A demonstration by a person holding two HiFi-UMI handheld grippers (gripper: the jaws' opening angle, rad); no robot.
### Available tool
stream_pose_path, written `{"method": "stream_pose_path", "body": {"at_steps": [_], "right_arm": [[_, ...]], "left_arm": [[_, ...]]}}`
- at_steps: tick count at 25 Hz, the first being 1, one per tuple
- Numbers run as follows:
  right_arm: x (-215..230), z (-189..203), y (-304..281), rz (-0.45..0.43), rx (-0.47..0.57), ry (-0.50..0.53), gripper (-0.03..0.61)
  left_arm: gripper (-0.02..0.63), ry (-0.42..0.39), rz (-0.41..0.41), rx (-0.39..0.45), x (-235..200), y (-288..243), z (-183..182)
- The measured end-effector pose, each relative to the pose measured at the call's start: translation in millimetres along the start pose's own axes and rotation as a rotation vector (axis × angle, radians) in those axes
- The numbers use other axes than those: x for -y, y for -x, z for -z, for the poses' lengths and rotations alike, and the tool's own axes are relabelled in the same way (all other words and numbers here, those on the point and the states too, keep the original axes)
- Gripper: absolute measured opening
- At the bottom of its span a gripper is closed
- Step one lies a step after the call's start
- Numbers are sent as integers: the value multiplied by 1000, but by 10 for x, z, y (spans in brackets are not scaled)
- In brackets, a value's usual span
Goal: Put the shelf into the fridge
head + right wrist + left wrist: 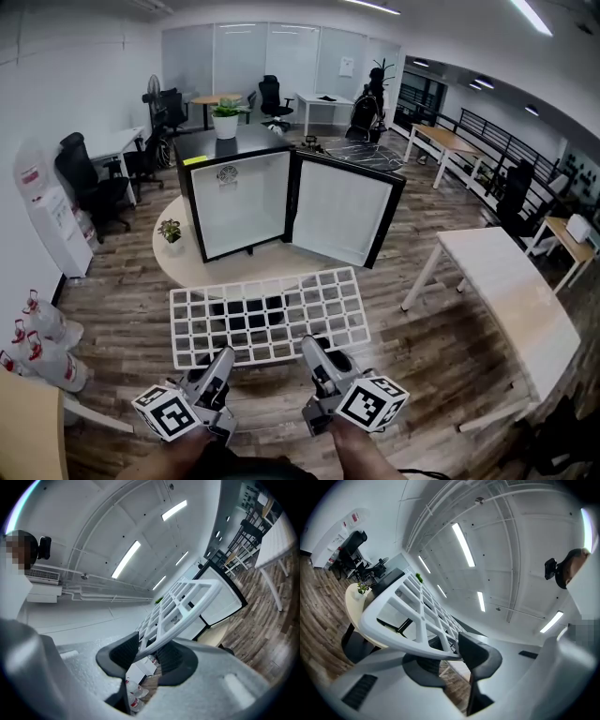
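An open office with a wood floor, white desks and black chairs fills the head view. In the upper middle a fridge (pixel 234 192) stands on a round pale platform (pixel 187 267), its door (pixel 342 214) swung open to the right. The shelf (pixel 267 314), a white grid, is outside the fridge: it hangs level in the lower middle of the frame, in front of the platform.

Only the head view shows the whole shelf and both tools at once. The left gripper (pixel 222 367) and right gripper (pixel 317 358) meet the shelf's near edge, one at each end.

Only the gripper views show the grip itself. In each, the dark pads press on the shelf's rim from both sides, so both tools are clamped on it, with the grid running away toward the fridge. The right gripper view also shows water bottles (pixel 136 698) below its jaws.

The person's arms are cut off at the bottom of the head view. The fridge's inside reads as plain white, with its fittings too small to make out.
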State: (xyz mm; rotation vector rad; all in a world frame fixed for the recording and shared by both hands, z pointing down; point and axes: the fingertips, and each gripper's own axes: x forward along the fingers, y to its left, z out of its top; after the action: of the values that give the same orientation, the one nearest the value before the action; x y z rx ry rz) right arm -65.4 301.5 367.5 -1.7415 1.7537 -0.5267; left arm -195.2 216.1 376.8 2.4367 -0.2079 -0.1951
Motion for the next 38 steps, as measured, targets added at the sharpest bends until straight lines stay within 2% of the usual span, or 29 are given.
{"method": "stream_pose_path", "body": {"at_steps": [4,10,22,29,38], "right_arm": [[157,12,-79,3,-6,-28,117],[356,-68,-369,21,-1,-15,118],[601,-173,-1759,42,14,-5,117],[782,-141,-2380,89,3,-12,118],[957,-204,-2962,132,37,3,117]], "left_arm": [[101,5,-33,-18,-98,-108,30],[101,19,-14,-22,-338,-390,-85],[101,27,23,-41,-1314,-1024,-977],[101,61,34,-74,-1841,-1316,-1292],[101,84,72,-83,-2299,-1660,-1635]]}}
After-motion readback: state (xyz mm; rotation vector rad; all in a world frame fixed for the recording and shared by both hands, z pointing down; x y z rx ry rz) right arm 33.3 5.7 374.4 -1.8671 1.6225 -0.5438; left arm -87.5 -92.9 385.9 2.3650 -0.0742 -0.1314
